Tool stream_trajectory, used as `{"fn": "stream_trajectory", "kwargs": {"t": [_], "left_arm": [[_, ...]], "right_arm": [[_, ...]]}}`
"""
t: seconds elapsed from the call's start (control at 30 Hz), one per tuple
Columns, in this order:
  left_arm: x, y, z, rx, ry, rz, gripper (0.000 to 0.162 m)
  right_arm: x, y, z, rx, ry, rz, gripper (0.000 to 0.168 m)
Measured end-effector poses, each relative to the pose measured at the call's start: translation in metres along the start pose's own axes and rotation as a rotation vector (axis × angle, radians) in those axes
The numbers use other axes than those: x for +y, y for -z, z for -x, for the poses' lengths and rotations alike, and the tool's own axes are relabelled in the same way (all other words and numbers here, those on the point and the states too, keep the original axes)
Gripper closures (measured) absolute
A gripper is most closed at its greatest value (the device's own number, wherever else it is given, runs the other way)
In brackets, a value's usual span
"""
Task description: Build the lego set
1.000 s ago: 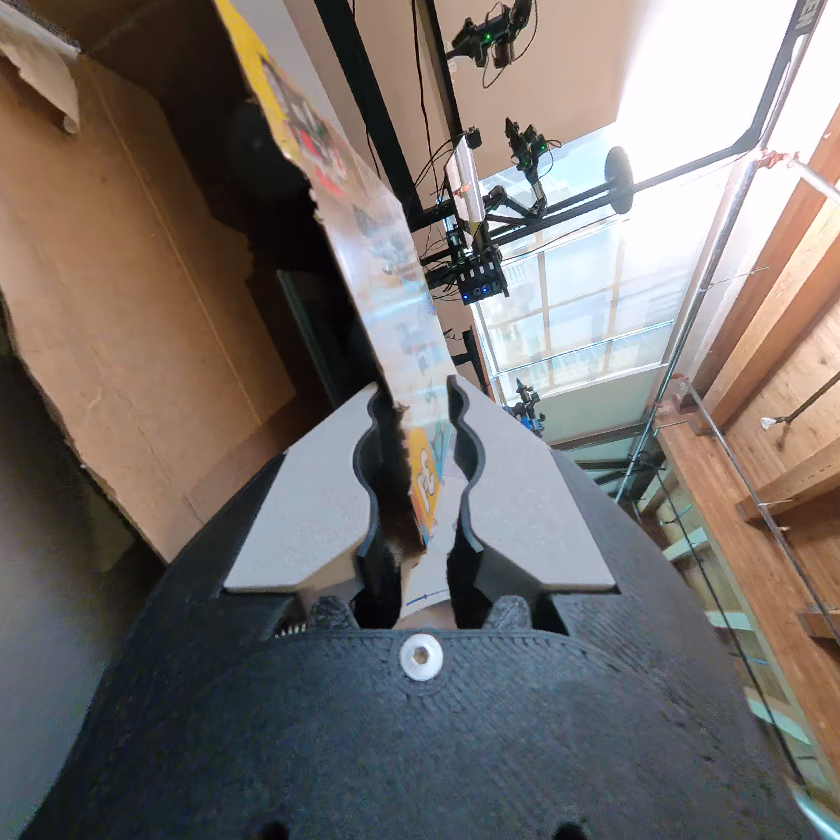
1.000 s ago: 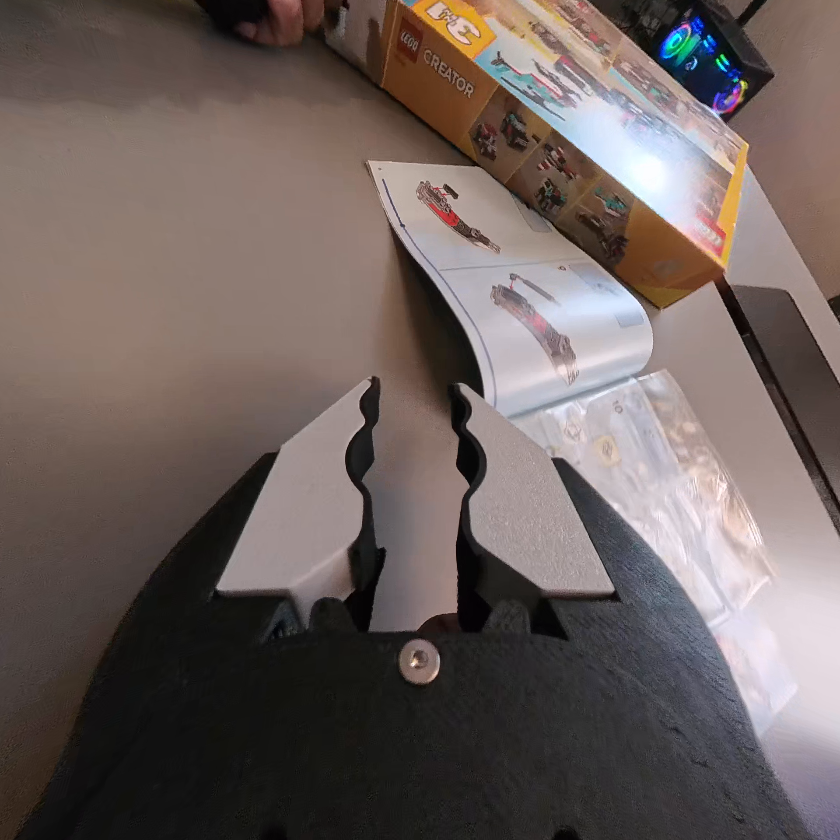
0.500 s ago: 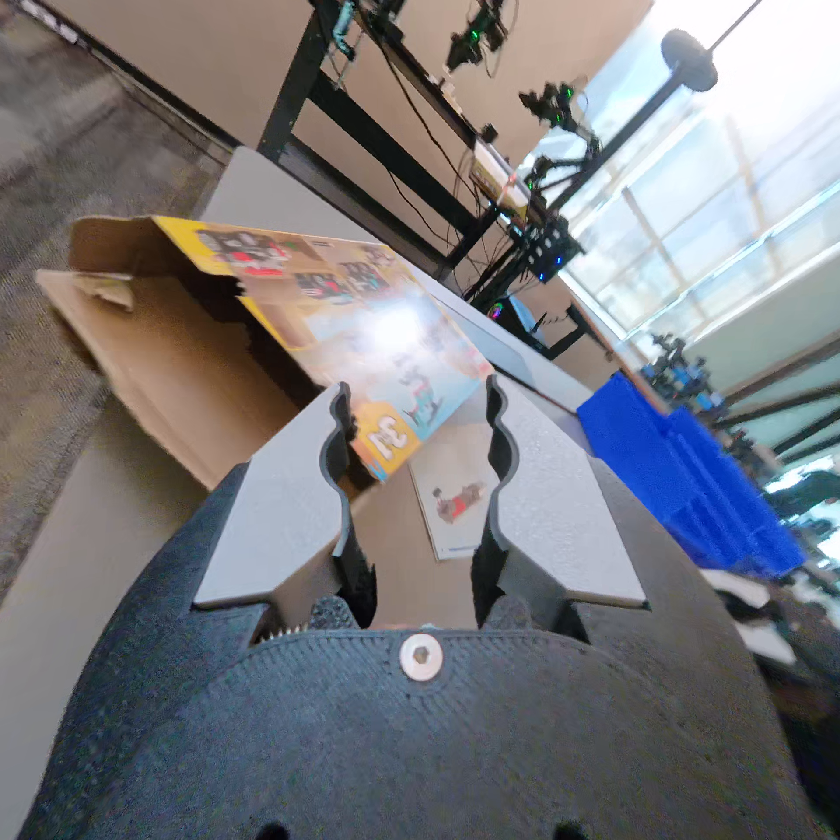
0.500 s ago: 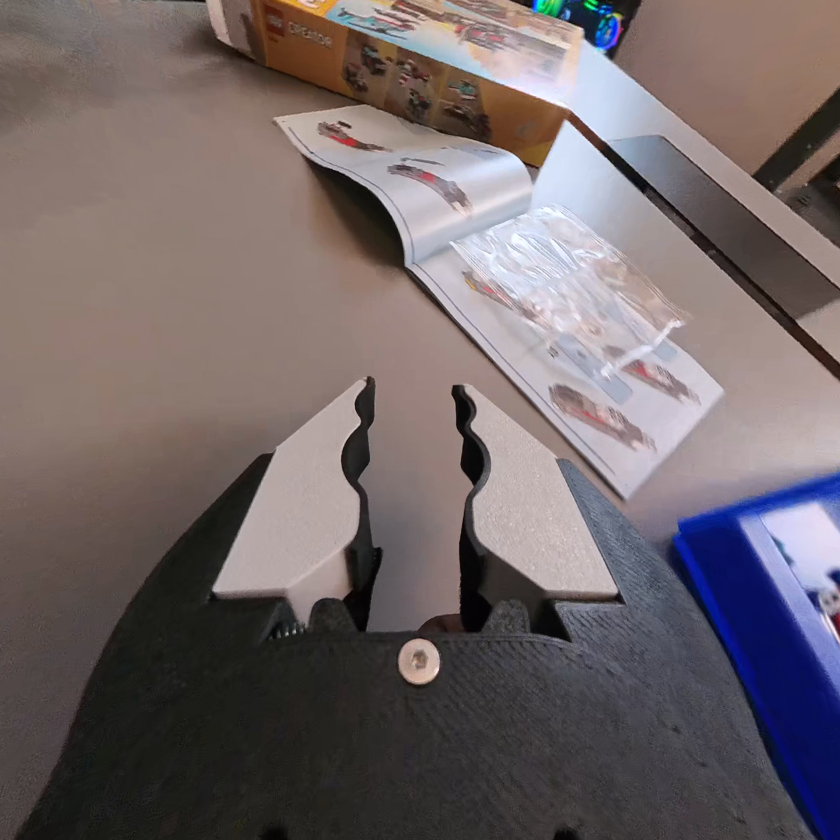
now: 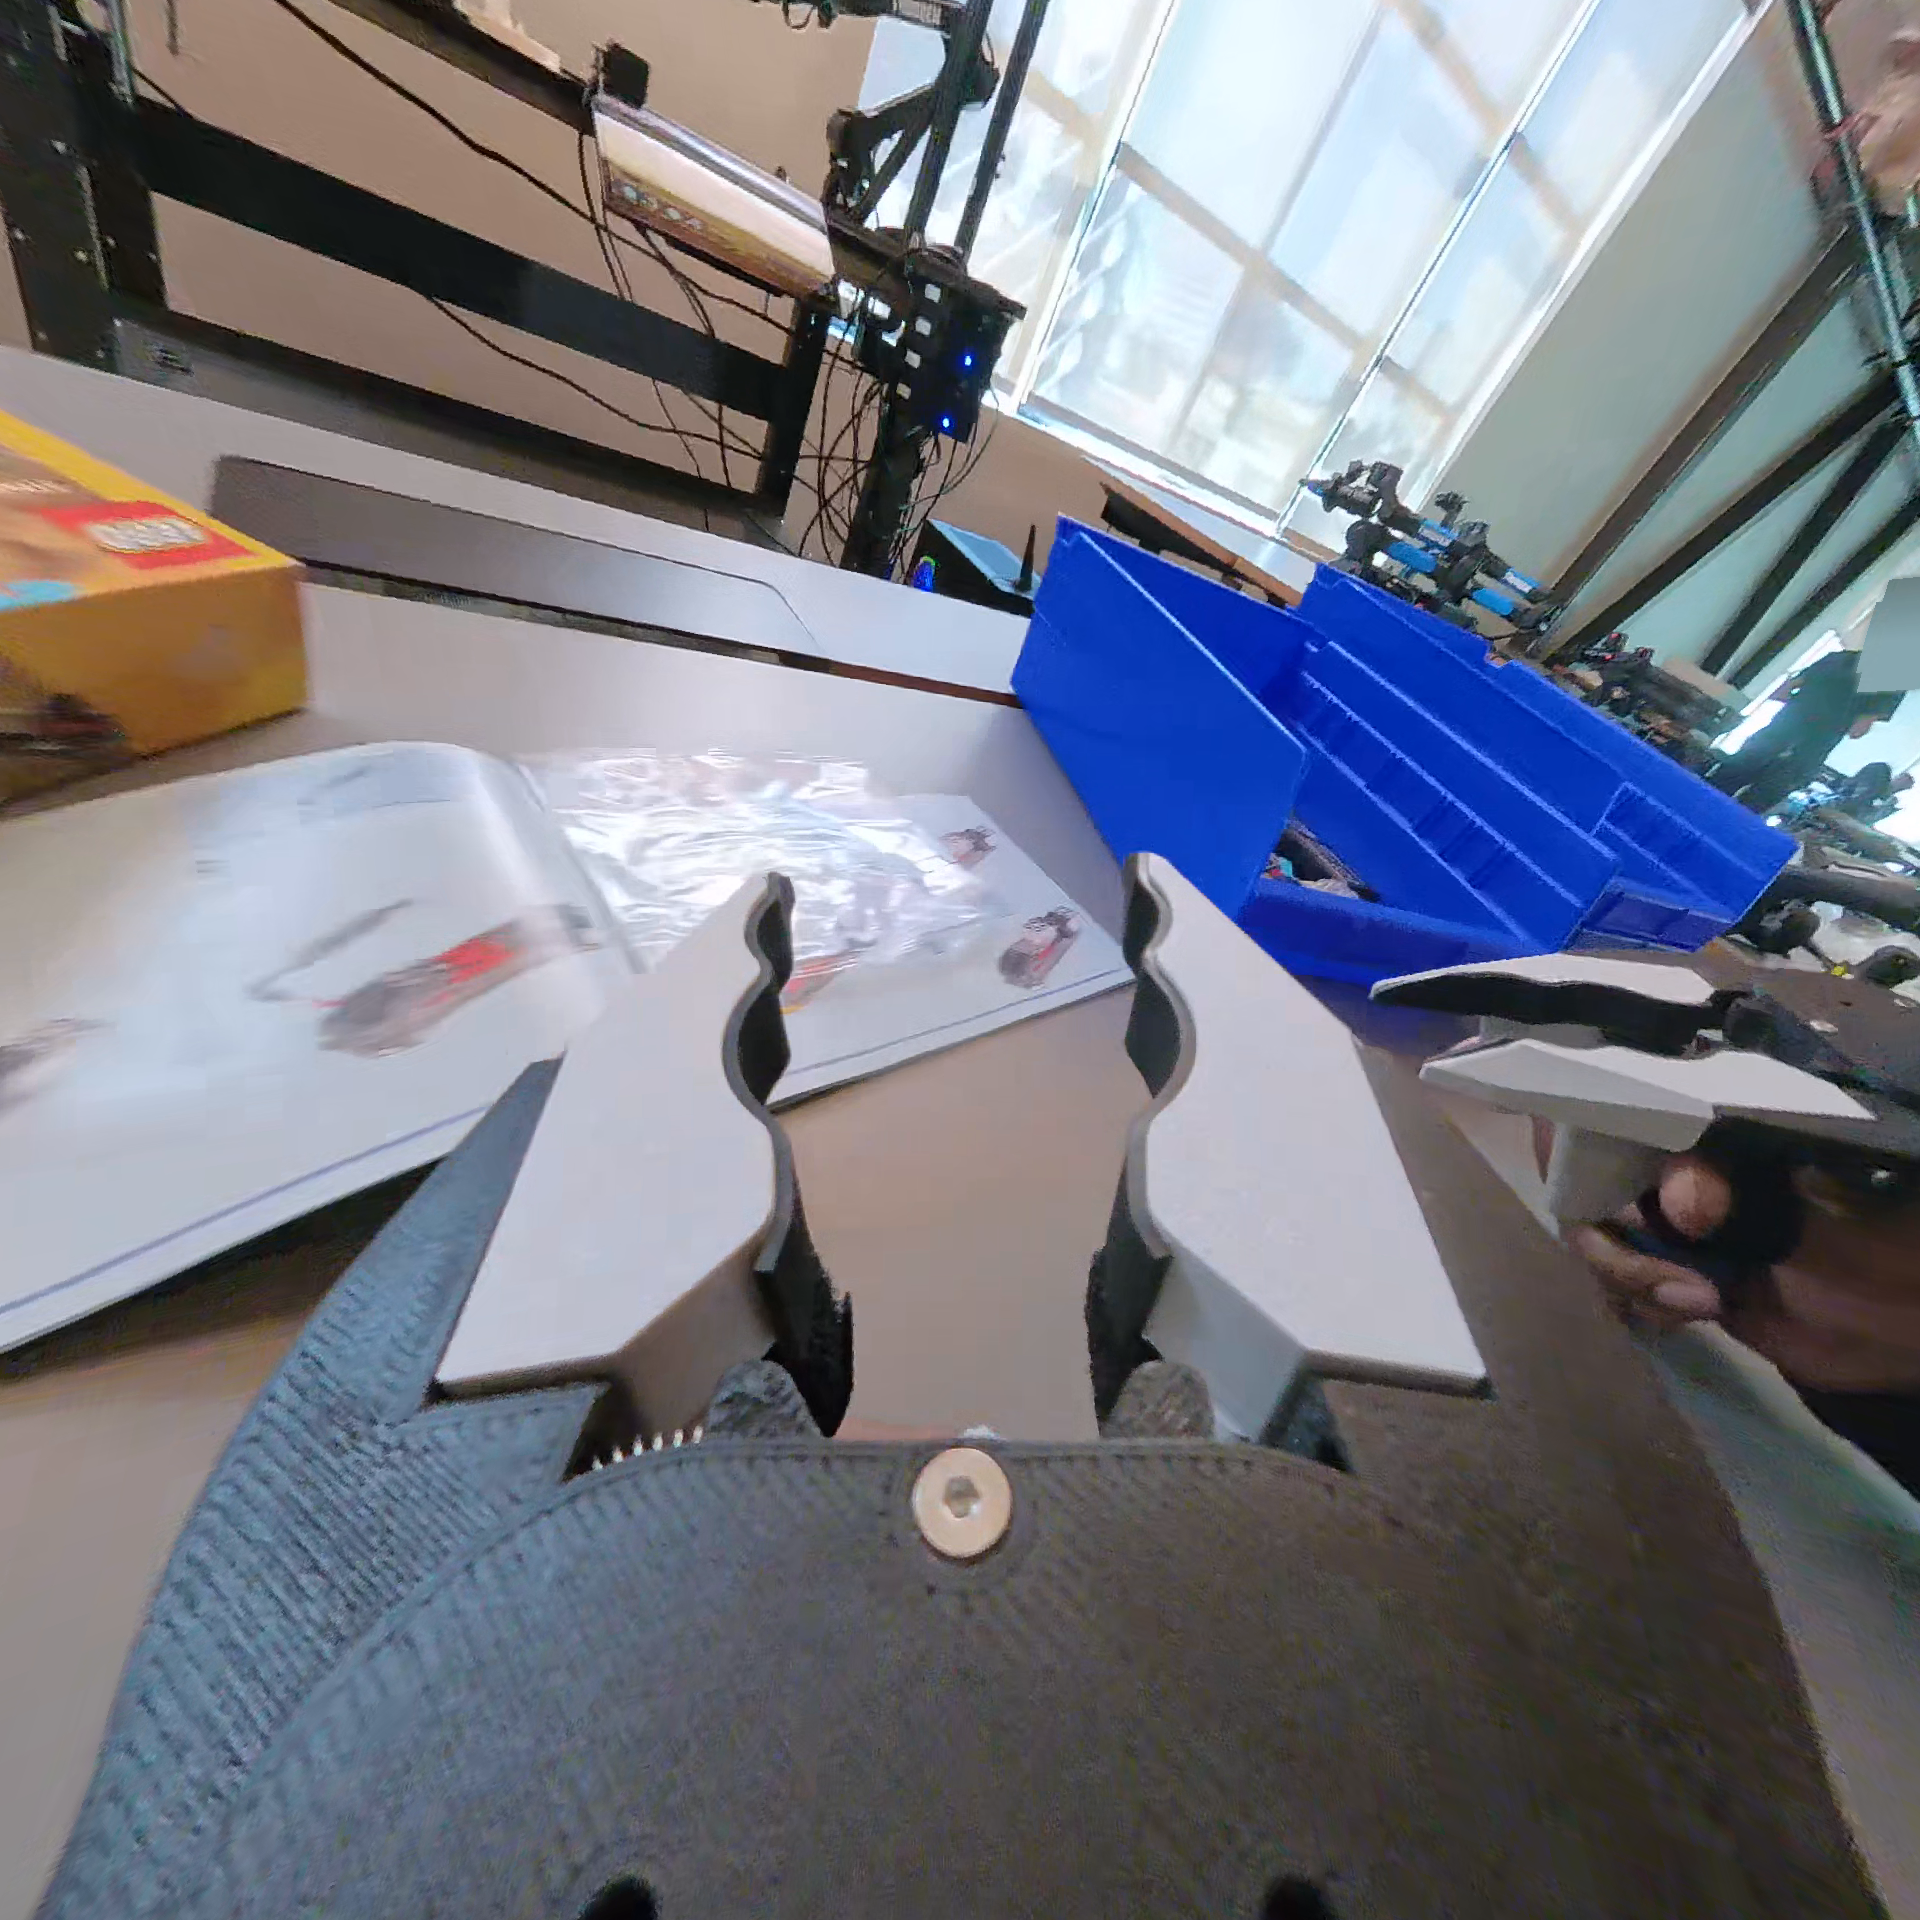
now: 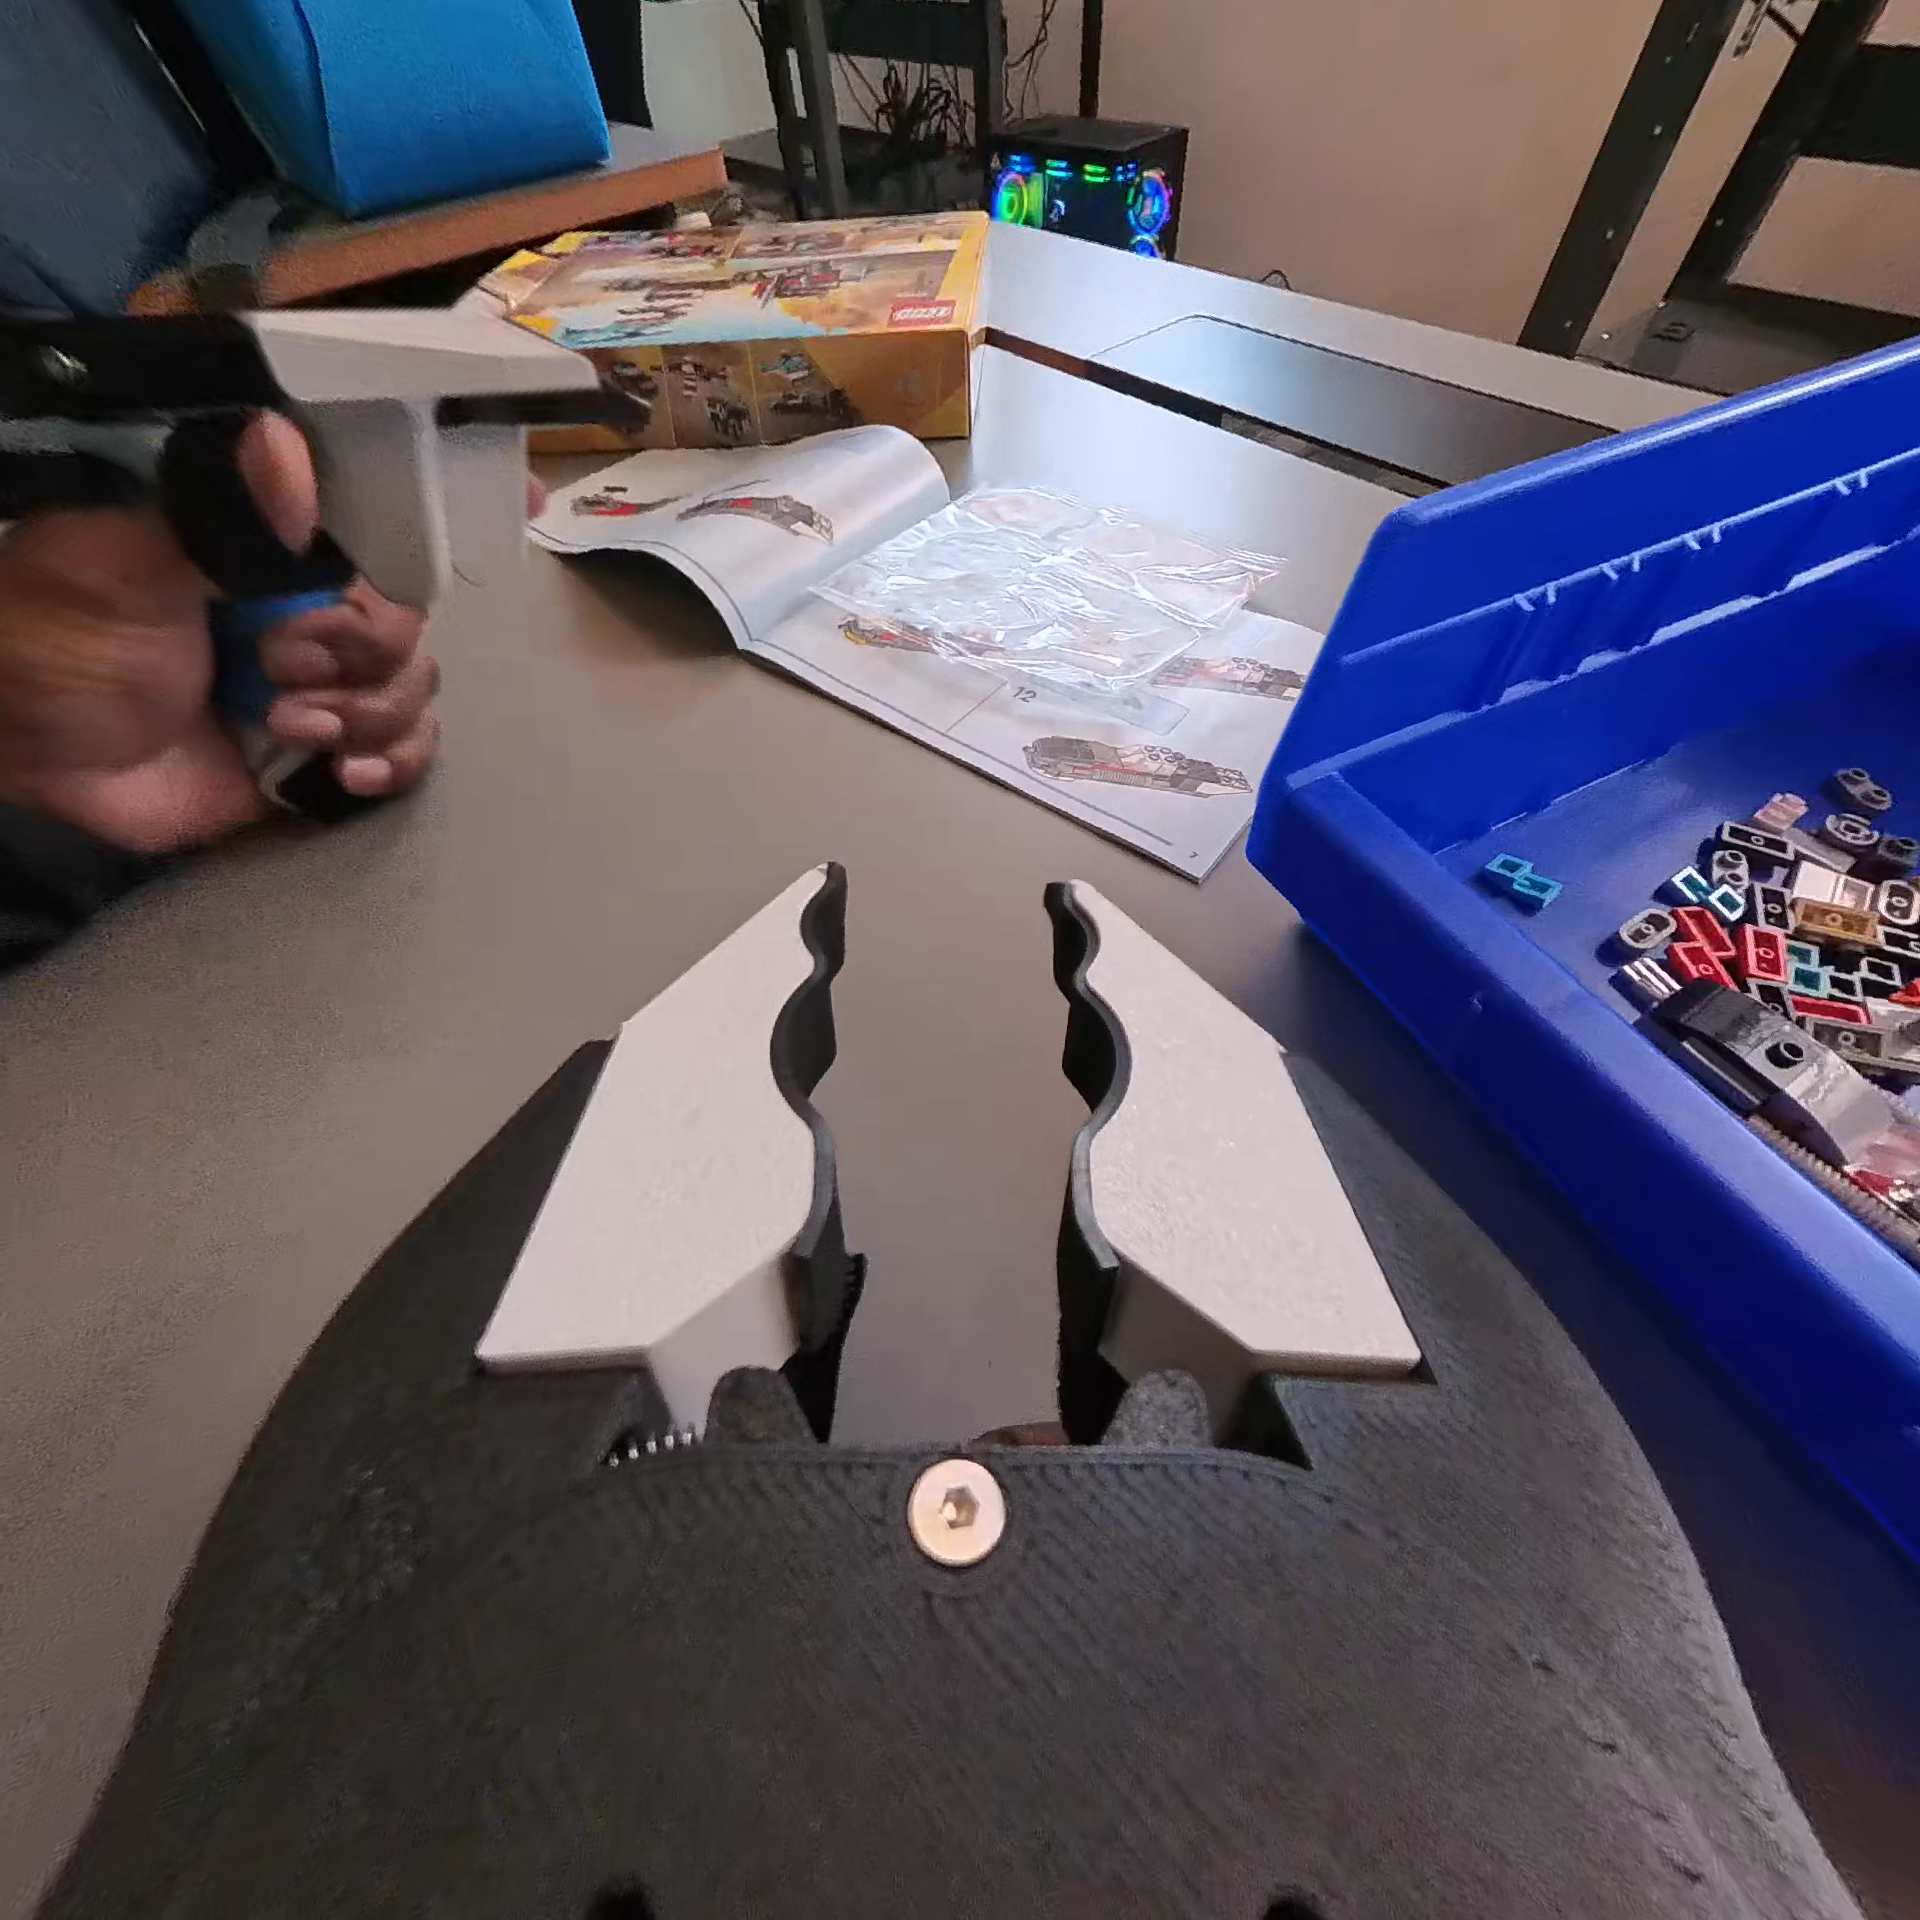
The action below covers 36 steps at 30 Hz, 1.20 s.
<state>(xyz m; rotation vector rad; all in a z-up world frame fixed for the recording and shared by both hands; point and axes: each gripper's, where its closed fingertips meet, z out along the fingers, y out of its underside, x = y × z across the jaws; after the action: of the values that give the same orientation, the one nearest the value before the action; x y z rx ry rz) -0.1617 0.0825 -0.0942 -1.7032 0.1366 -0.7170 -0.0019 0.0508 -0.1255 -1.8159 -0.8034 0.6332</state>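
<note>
1. The loose bricks [image 6: 1797, 966] lie in the blue bin [image 6: 1558, 1060], to the right of the right tongs [image 6: 940, 883].
2. The open booklet [image 6: 935, 623], under a clear bag [image 6: 1039, 592], lies ahead of both tongs.
3. The right tongs and the left tongs [image 5: 956, 894] stand apart, empty, above the table [image 6: 571, 987].

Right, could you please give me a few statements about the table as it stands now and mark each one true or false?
1. Both grippers, left and right, are open and hold nothing. True.
2. The clear bag lies on the open booklet. True.
3. The bricks are spread over the booklet. False: they lie in the blue bin.
4. The yellow box stands inside the bin. False: it lies on the table, beyond the booklet.
5. The left gripper holds the box. False: its fingers are empty.
</note>
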Motion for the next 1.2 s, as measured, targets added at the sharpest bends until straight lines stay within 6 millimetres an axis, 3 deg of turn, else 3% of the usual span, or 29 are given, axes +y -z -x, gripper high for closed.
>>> {"fn": "stream_trajectory", "kwargs": {"t": [0.13, 0.33, 0.57, 0.8, 0.9, 1.13, 1.2], "left_arm": [[0.021, -0.032, -0.015, -0.043, -0.042, 0.109, 0.096], [0.038, -0.058, -0.003, -0.163, -0.168, 0.259, 0.097], [0.055, -0.074, 0.024, -0.283, -0.356, 0.482, 0.099], [0.061, -0.078, 0.036, -0.308, -0.440, 0.548, 0.105], [0.062, -0.079, 0.040, -0.315, -0.457, 0.569, 0.112], [0.063, -0.086, 0.036, -0.268, -0.501, 0.600, 0.156], [0.058, -0.089, 0.035, -0.260, -0.505, 0.596, 0.160]], "right_arm": [[0.000, 0.000, 0.000, -0.014, -0.017, -0.003, 0.124], [-0.002, 0.002, 0.001, -0.087, -0.085, -0.016, 0.125], [-0.005, 0.008, -0.003, -0.147, -0.188, -0.047, 0.124], [0.000, 0.005, 0.007, -0.164, -0.124, -0.008, 0.124], [0.002, 0.004, 0.010, -0.174, -0.101, 0.010, 0.124], [0.000, 0.005, 0.009, -0.166, -0.106, -0.007, 0.124], [-0.001, 0.006, 0.008, -0.165, -0.112, -0.011, 0.124]]}}
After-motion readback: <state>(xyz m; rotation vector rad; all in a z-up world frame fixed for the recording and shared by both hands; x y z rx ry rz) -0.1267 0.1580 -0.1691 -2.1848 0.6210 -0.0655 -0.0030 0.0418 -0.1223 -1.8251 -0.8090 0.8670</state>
